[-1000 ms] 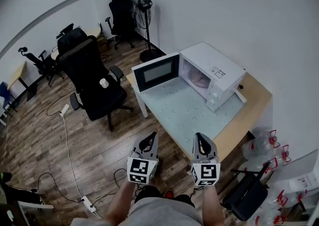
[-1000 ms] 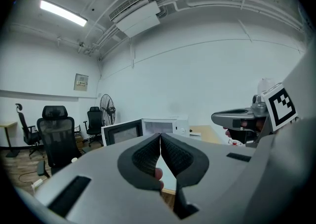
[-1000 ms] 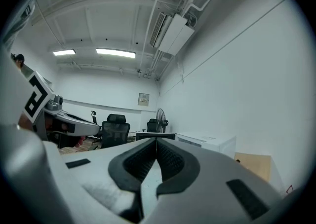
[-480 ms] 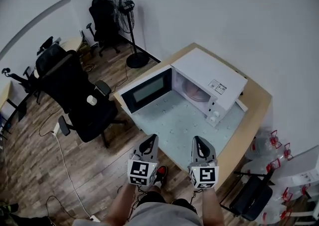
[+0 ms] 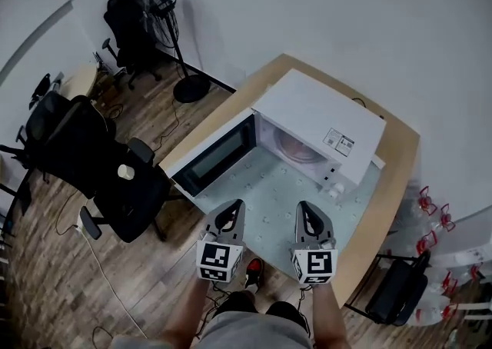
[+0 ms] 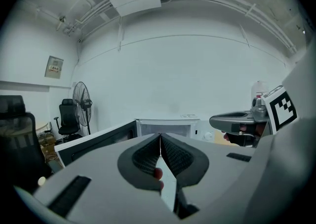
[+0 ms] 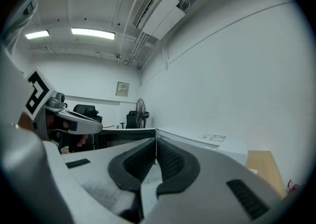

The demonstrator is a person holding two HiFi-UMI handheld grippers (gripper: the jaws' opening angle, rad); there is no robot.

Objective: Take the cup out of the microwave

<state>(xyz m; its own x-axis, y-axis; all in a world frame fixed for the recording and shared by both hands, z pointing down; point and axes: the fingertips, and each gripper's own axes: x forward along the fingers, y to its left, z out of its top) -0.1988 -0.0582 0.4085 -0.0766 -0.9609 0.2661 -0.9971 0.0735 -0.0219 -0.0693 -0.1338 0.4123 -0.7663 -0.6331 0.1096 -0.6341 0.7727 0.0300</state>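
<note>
While both hang side by side over the near edge of the surface [image 5: 397, 180], neither claw holds anything. The left claw [image 5: 233, 211] has its jaws pressed together with nothing between them, and the right claw [image 5: 305, 210] is likewise closed and empty.

Beyond them, a white microwave [image 5: 323, 113] stands toward the far edge of the surface, close to the wall. Its door [image 5: 215, 157] is swung wide open out to the left edge. A pale blue-green mat [image 5: 270, 200] covers the surface in front of it, reaching the near edge under the claws.

Inside the open cavity a round pale shape [image 5: 297, 147] shows. Whether that is the cup or only the turntable cannot be told from here.

Off the surface to the left, a black office chair [image 5: 115, 194] stands on the wooden floor with a small pale container [image 5: 125, 173] on its seat.
</note>
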